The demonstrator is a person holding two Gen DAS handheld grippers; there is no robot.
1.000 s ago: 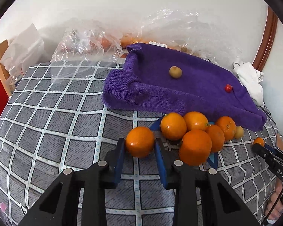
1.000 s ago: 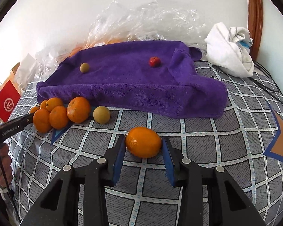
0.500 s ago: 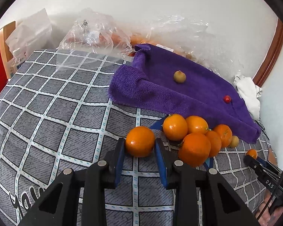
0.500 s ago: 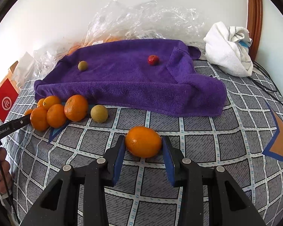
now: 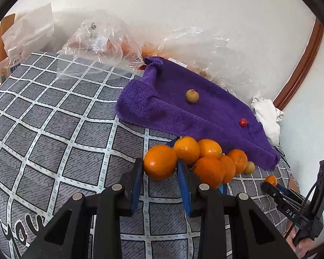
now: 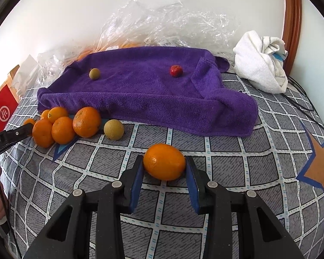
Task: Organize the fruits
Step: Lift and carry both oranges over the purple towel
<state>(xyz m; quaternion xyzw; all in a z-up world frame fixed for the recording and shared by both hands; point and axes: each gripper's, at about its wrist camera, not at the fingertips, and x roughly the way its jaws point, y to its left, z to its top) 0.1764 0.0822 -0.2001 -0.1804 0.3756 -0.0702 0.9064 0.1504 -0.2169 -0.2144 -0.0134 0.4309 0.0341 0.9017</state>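
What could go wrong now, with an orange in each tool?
1. The left tool holds its orange right against the pile of oranges; setting it down could nudge the round fruit into rolling.
2. The right tool grips its oval orange near the fingertips, so it might slip.
3. The small tan fruit lies loose beside the pile and could get knocked.

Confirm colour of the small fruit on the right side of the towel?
Red. The small fruit sits on the purple towel; clearest in the right wrist view.
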